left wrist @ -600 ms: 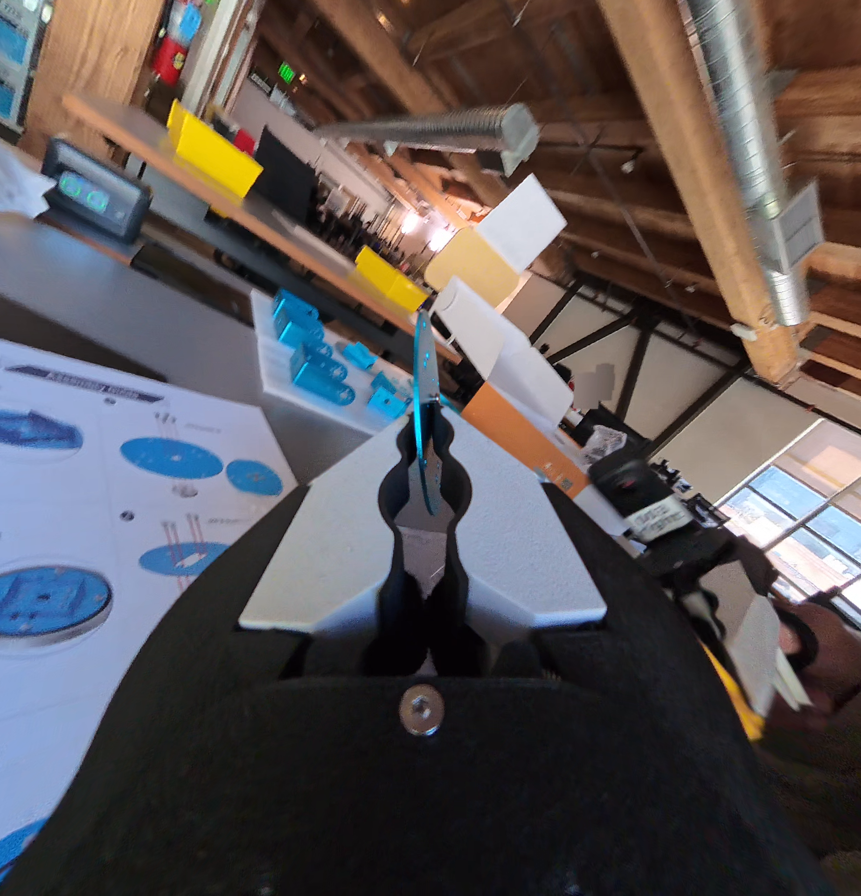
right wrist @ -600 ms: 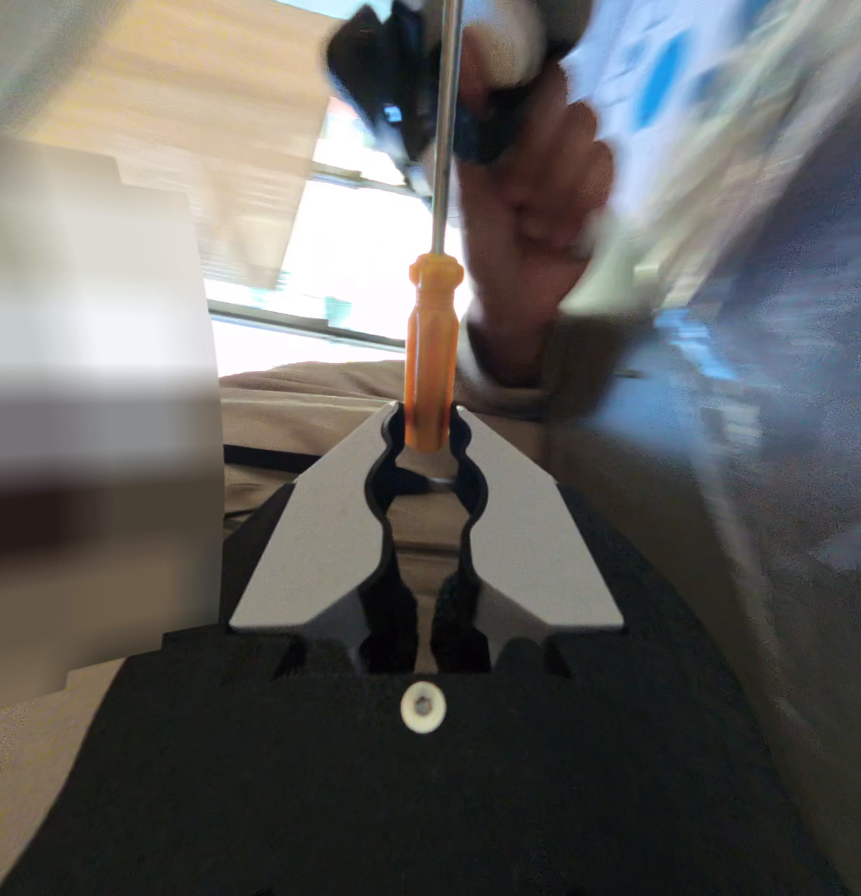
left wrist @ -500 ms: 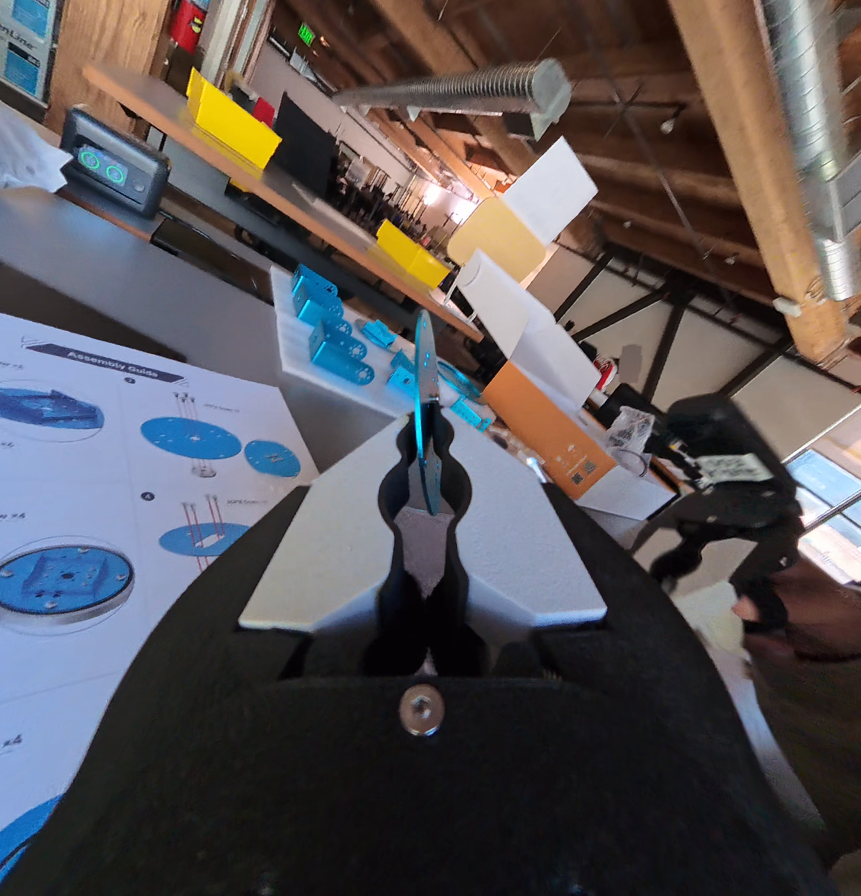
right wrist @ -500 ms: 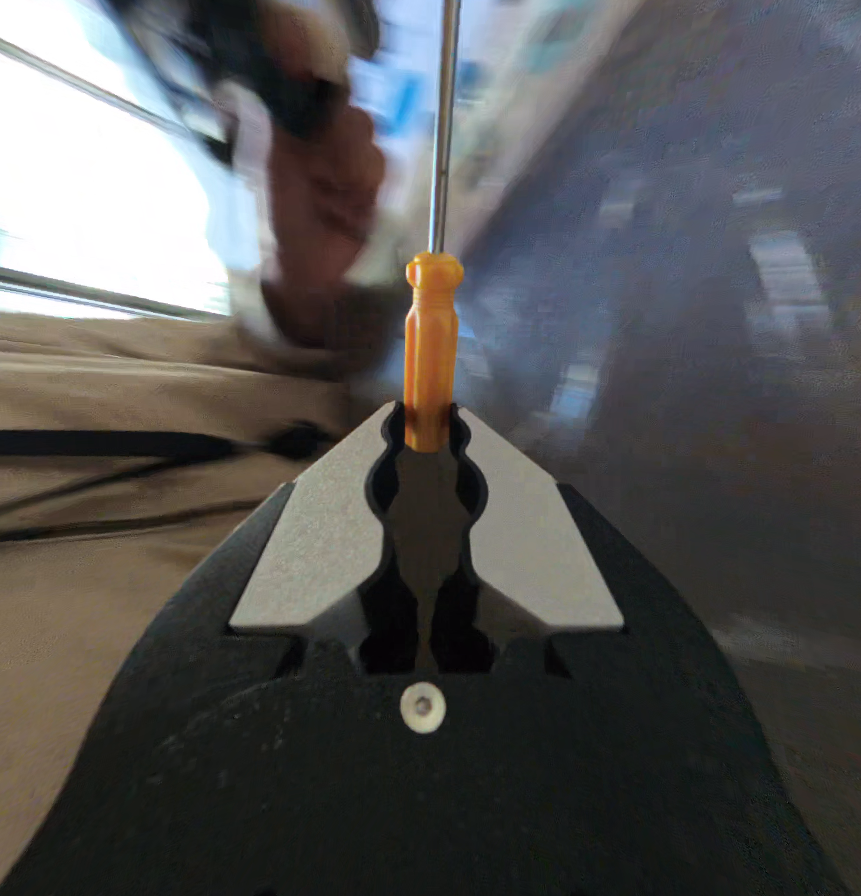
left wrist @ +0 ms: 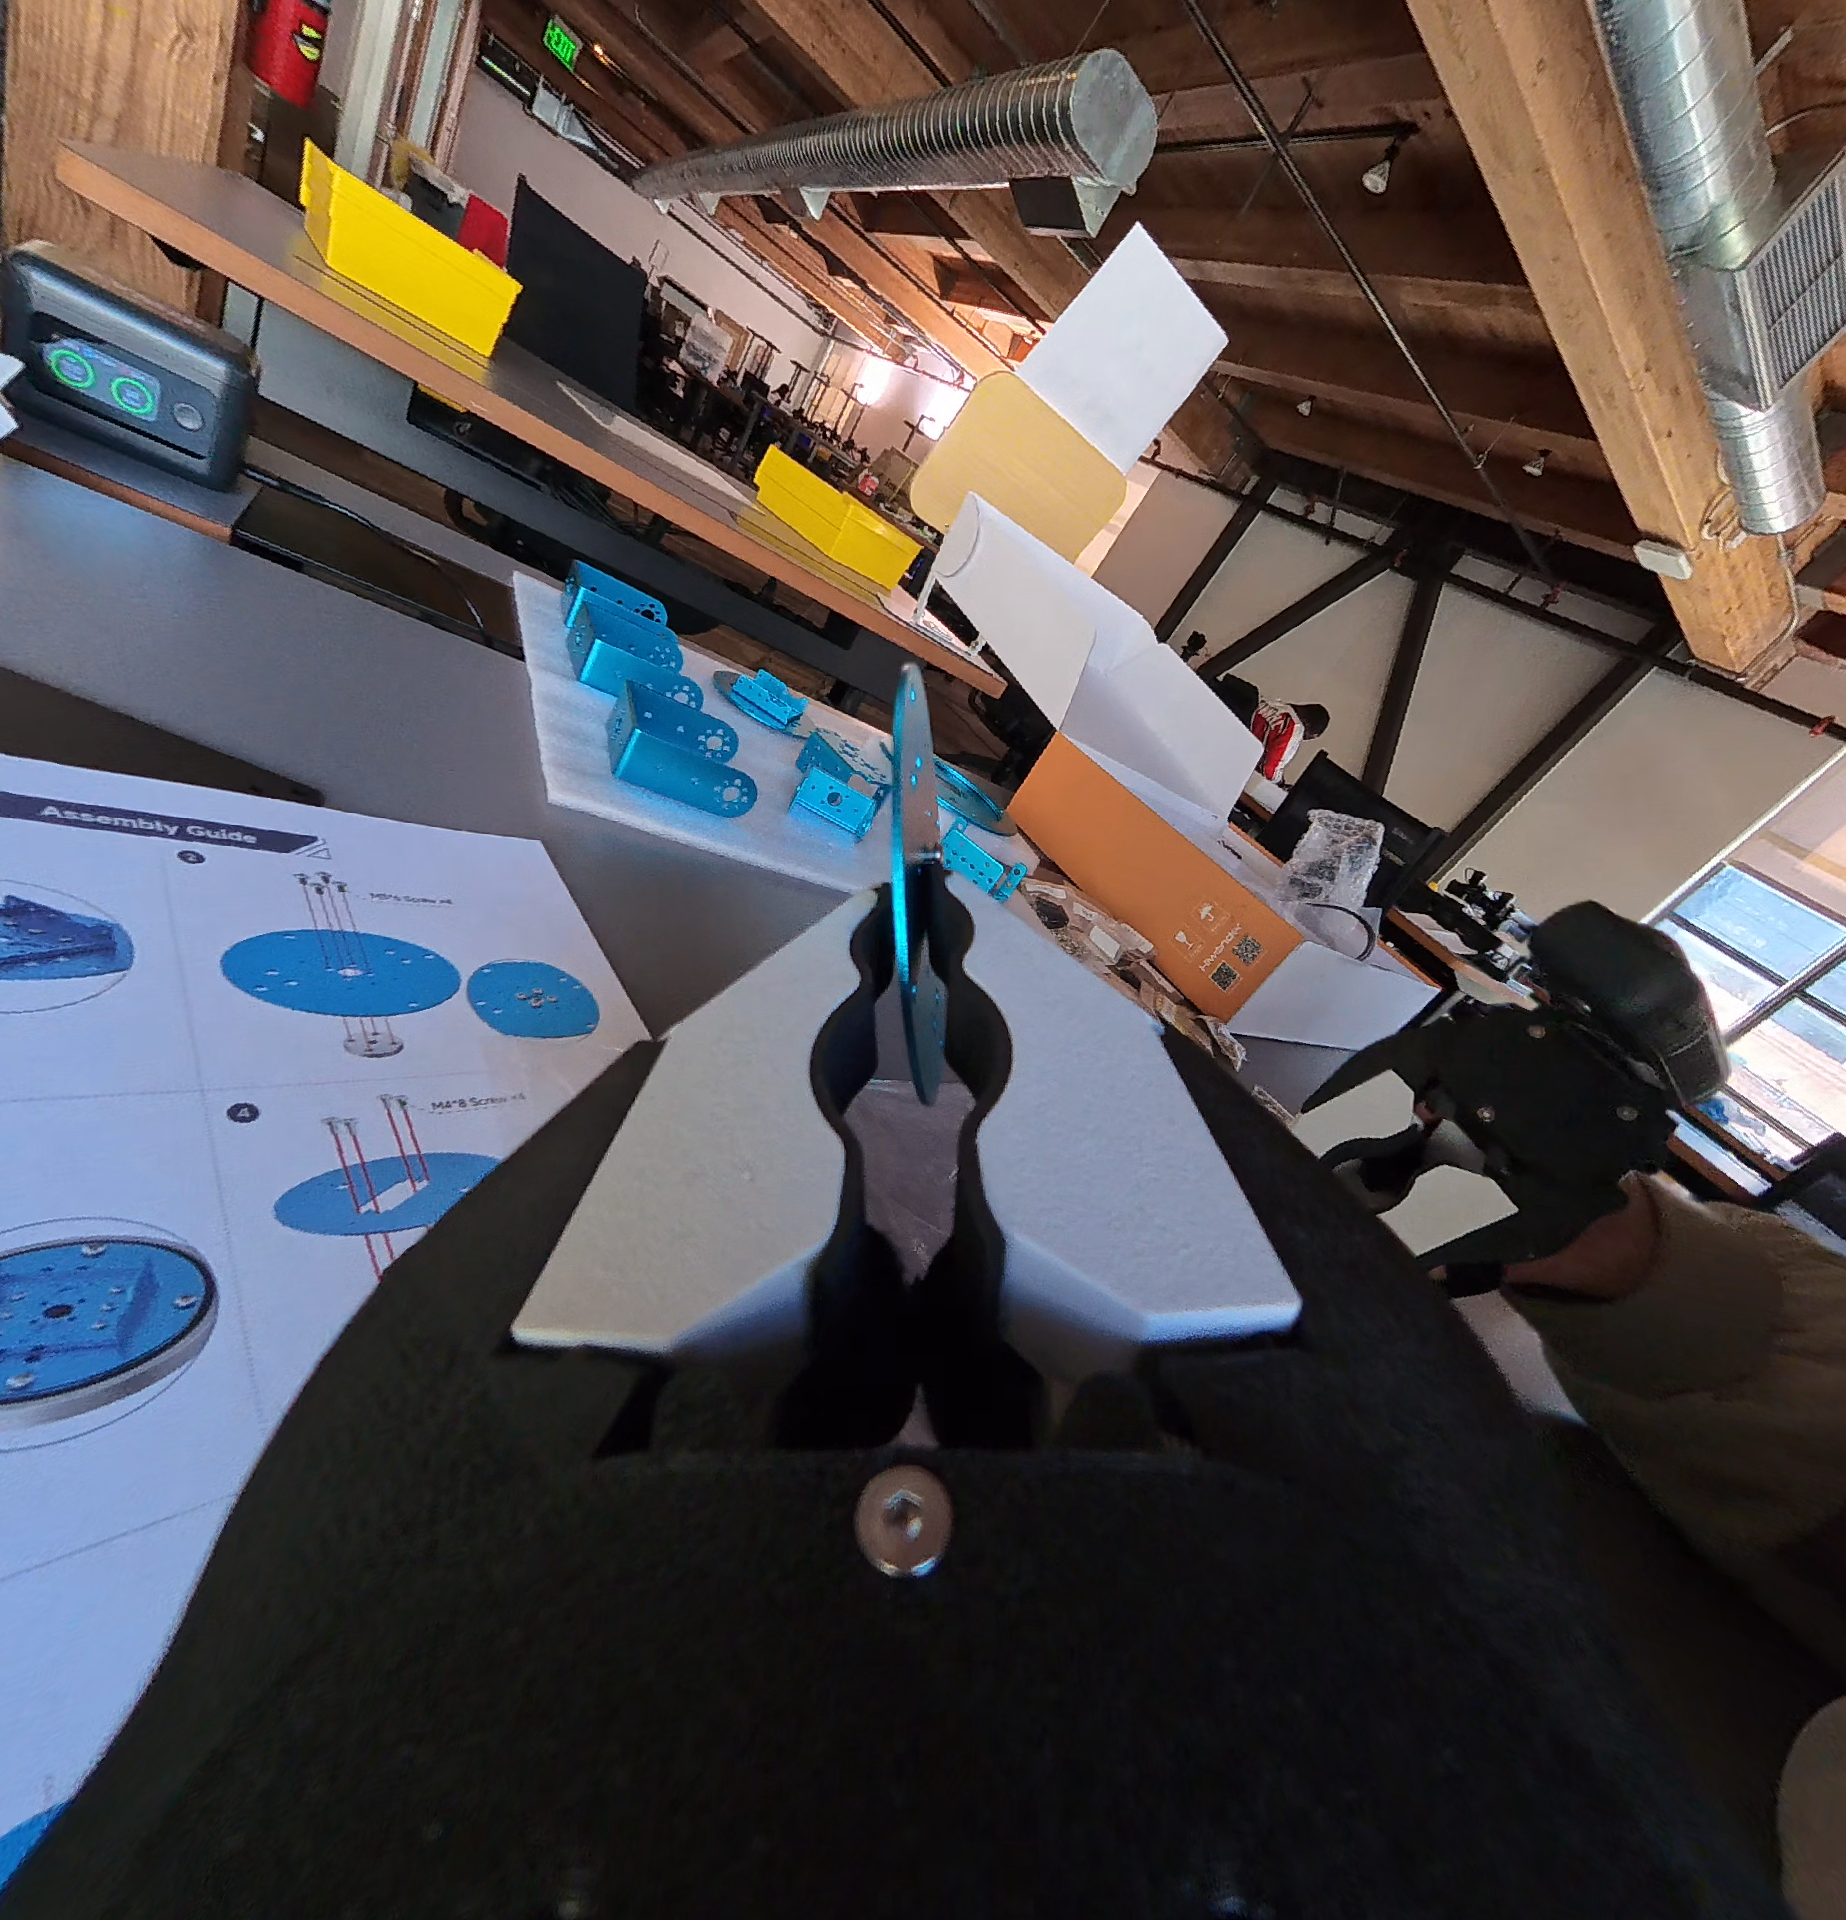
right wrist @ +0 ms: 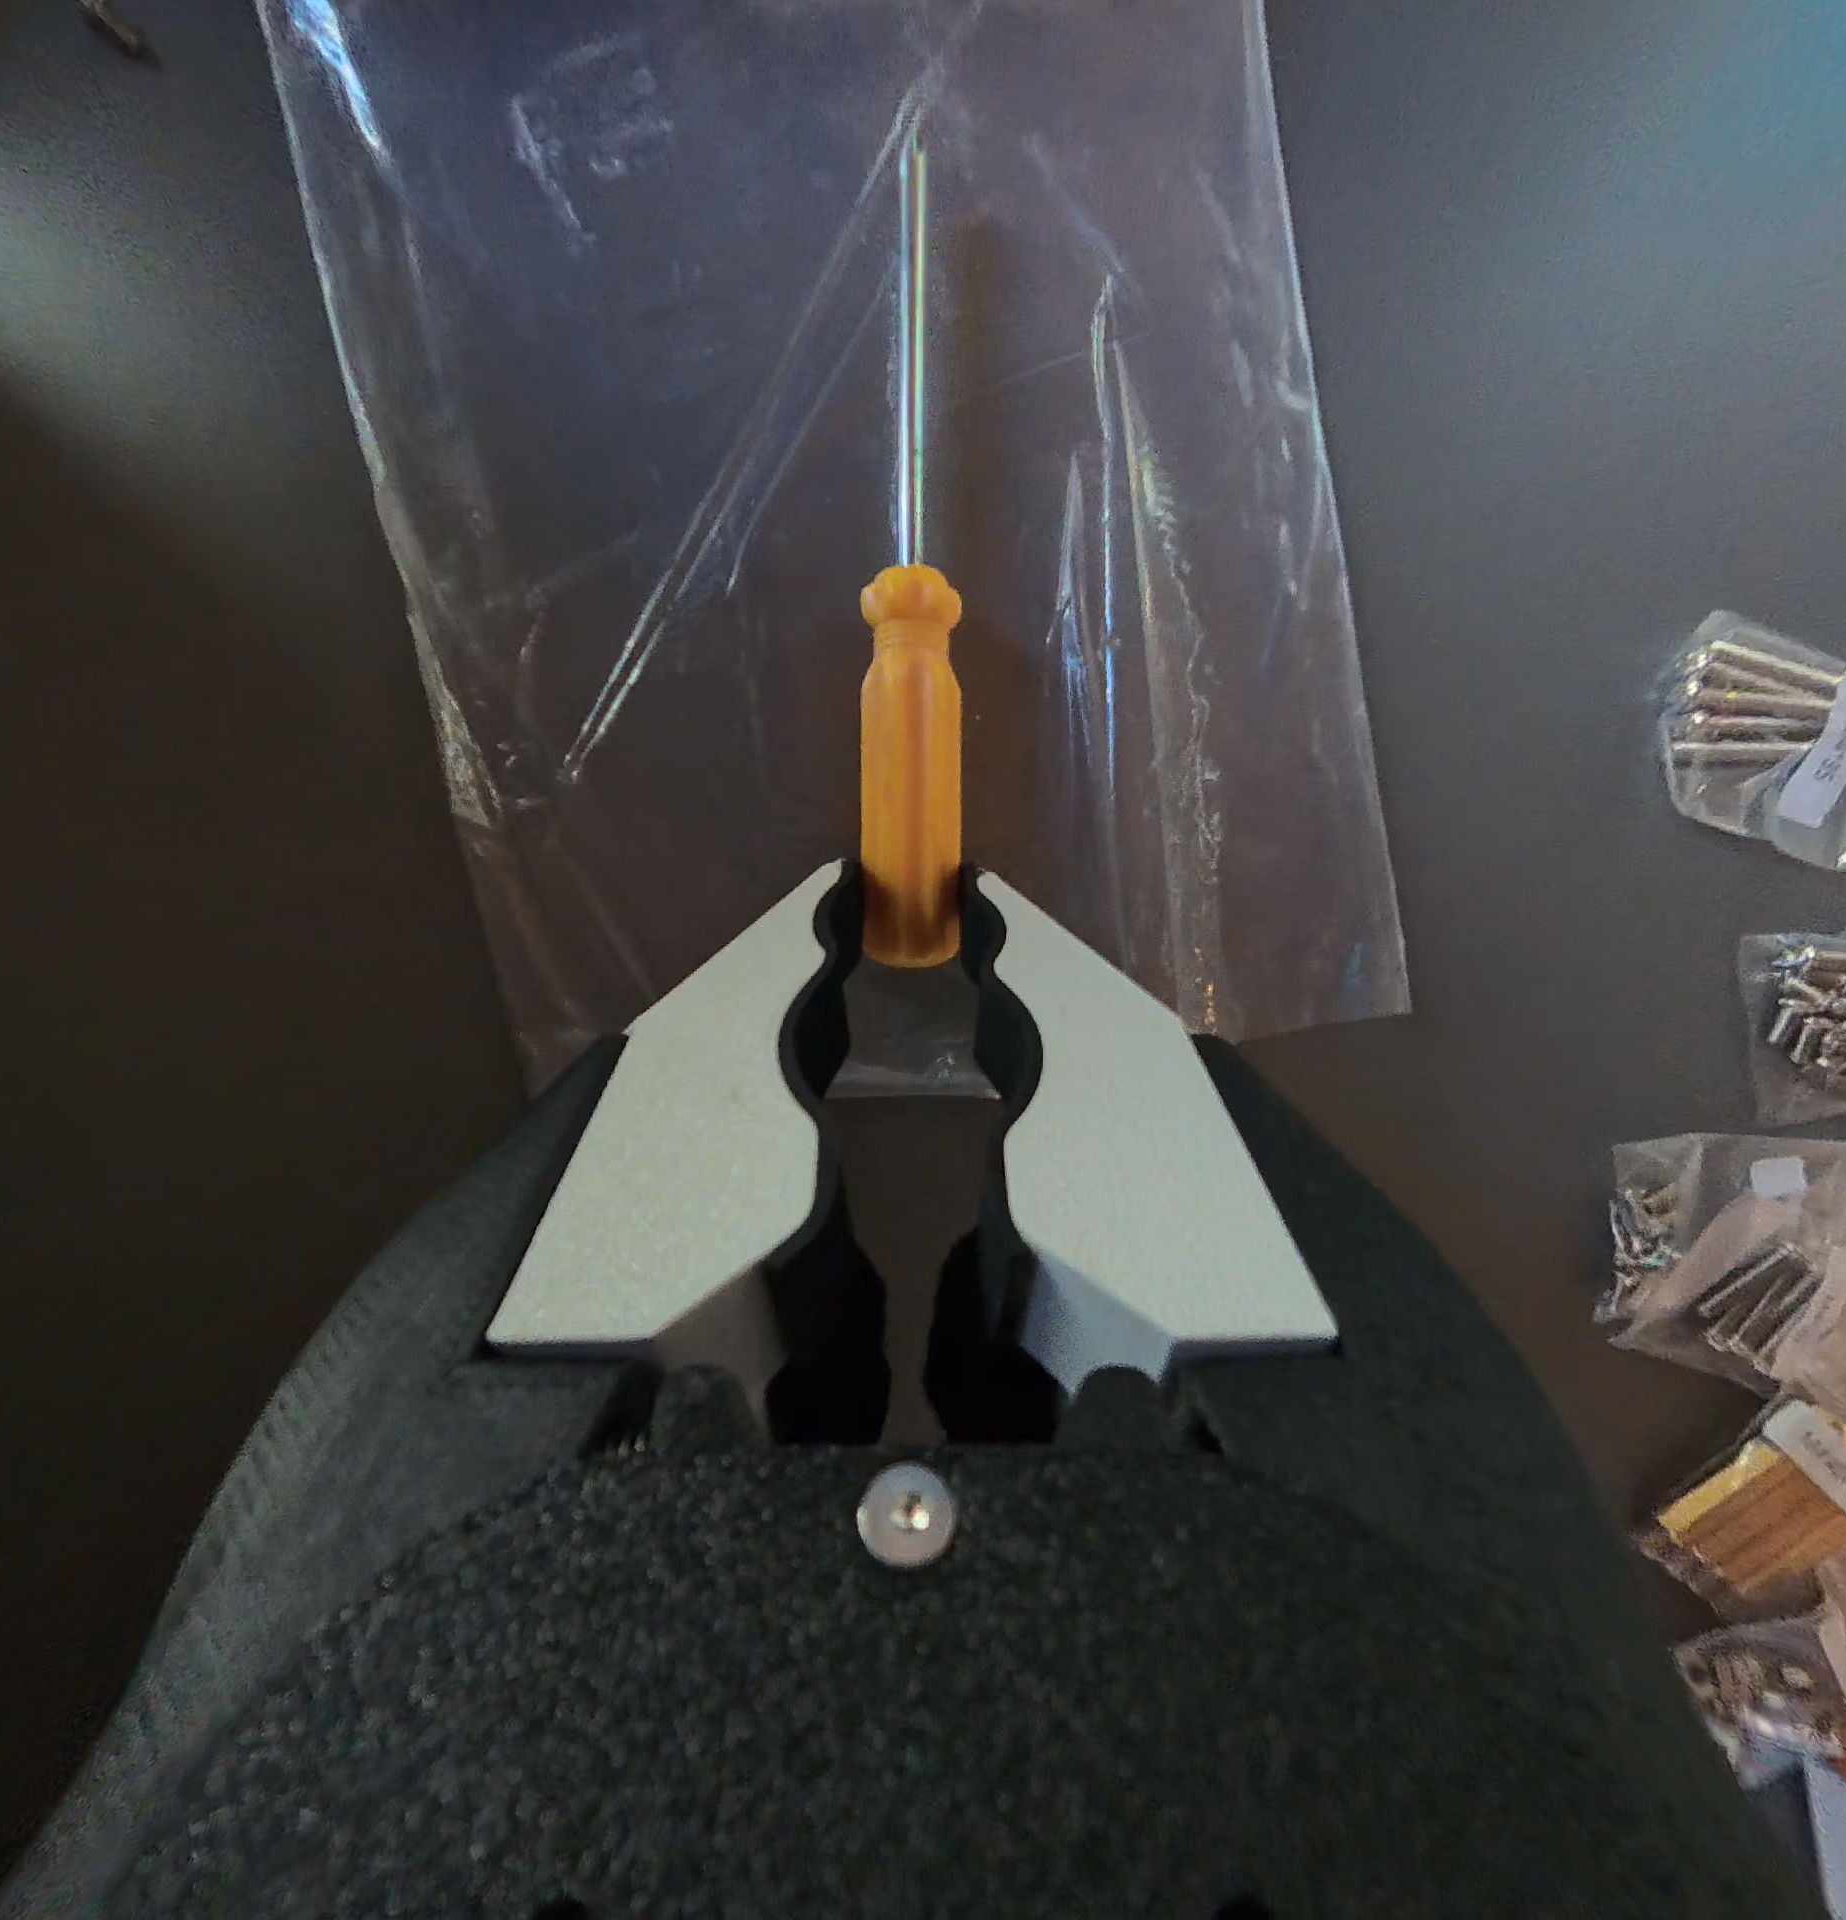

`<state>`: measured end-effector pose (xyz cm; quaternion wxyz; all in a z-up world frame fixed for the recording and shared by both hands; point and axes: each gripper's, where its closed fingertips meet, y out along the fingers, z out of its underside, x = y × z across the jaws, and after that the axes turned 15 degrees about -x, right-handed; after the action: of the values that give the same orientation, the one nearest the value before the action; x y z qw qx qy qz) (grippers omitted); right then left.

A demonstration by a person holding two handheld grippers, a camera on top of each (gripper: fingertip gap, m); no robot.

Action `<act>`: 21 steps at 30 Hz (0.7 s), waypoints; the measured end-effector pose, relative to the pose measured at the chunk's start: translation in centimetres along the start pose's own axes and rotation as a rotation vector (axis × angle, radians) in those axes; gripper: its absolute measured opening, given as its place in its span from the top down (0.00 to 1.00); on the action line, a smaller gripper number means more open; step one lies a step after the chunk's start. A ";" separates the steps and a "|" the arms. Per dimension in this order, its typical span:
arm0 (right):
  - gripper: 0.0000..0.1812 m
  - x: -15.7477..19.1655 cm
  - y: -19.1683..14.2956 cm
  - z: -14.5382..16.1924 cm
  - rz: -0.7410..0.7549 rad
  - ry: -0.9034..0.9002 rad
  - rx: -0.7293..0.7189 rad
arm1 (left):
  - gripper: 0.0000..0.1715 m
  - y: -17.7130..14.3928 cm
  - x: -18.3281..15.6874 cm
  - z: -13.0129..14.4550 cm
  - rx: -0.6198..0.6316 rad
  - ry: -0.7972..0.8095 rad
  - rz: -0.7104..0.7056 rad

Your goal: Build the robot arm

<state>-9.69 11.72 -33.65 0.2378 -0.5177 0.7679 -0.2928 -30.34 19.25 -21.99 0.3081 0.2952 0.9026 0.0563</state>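
My left gripper (left wrist: 914,914) is shut on a thin blue metal disc (left wrist: 914,831), held edge-on and upright above the grey table (left wrist: 223,665). My right gripper (right wrist: 911,883) is shut on the orange handle of a small screwdriver (right wrist: 911,769). Its thin metal shaft (right wrist: 911,364) points forward over an empty clear plastic bag (right wrist: 690,416) lying on the dark table. The right gripper also shows in the left wrist view (left wrist: 1521,1122), held in a person's hand at the right.
A printed assembly sheet (left wrist: 223,1039) lies at left. Blue metal brackets (left wrist: 670,717) sit on white foam (left wrist: 545,623). An orange-and-white box (left wrist: 1137,852) stands behind. Small bags of screws (right wrist: 1771,1039) lie at right of the clear bag. About 25 cm separates my left fingertips from my right.
My right gripper has swung round from facing the other hand to pointing down at the table and clear bag. My left gripper has tilted slightly, still holding the disc.
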 end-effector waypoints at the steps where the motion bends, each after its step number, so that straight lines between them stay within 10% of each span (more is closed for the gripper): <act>1: 0.90 -0.2 0.0 -0.1 0.011 -0.008 -0.053 | 0.97 0.0 -0.1 0.0 0.001 -0.002 0.004; 8: 0.88 -0.7 -2.0 -1.8 0.147 -0.043 -0.460 | 0.97 0.1 -1.0 0.1 0.000 -0.018 0.056; 21: 0.79 0.3 0.3 -0.8 -0.072 0.179 -0.326 | 0.97 0.6 -2.2 0.8 0.025 -0.072 0.121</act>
<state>-10.56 11.75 -33.30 0.0706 -0.5484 0.8043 -0.2176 -28.18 18.46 -21.28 0.3327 0.3548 0.8721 0.0530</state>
